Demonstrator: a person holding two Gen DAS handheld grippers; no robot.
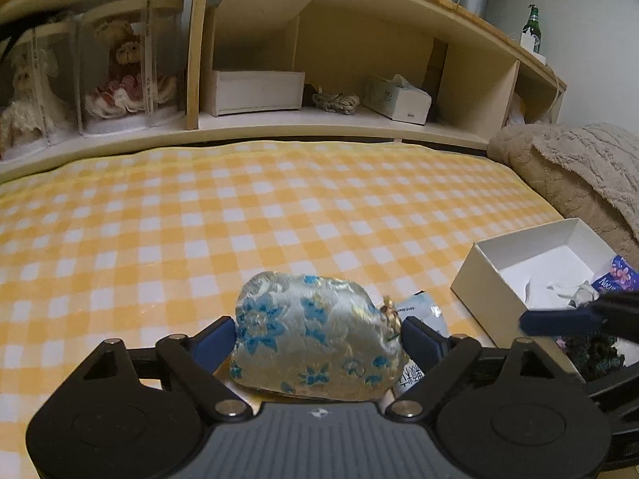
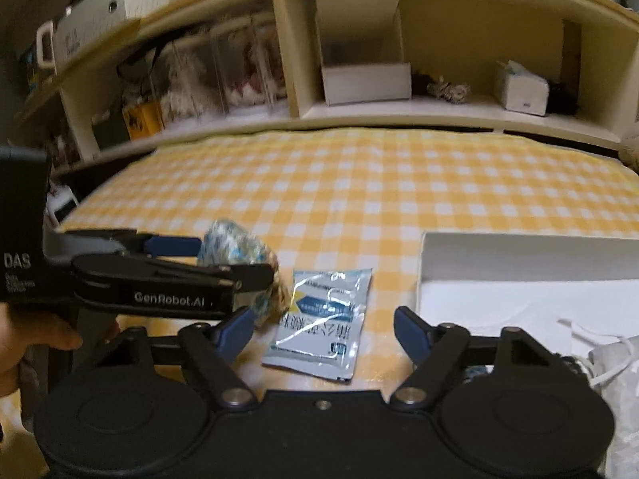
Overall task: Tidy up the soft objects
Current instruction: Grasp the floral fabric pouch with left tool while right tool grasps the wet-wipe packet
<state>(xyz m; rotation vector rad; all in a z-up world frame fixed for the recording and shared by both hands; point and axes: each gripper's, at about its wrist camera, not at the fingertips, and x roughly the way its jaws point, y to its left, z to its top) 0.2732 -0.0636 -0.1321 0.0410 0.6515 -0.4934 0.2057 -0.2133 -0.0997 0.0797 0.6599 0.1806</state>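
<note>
My left gripper (image 1: 317, 333) is shut on a silver pouch with blue flowers (image 1: 315, 331), holding it just above the yellow checked bedspread (image 1: 239, 207). The pouch also shows in the right wrist view (image 2: 235, 251), between the left gripper's fingers (image 2: 175, 245). My right gripper (image 2: 324, 329) is open and empty, with a flat blue-and-white sachet (image 2: 323, 319) lying on the bedspread between its fingers. A white open box (image 1: 531, 263) stands to the right, holding white paper and a purple packet (image 1: 615, 275); it also shows in the right wrist view (image 2: 519, 255).
A wooden headboard shelf (image 1: 319, 119) runs along the back with dolls in clear cases (image 1: 127, 68), a white box (image 1: 255, 92), a rope coil (image 1: 335, 101) and a tissue box (image 1: 395, 97). A beige fleece blanket (image 1: 579, 167) lies at the right. A green bottle (image 1: 533, 30) stands on top.
</note>
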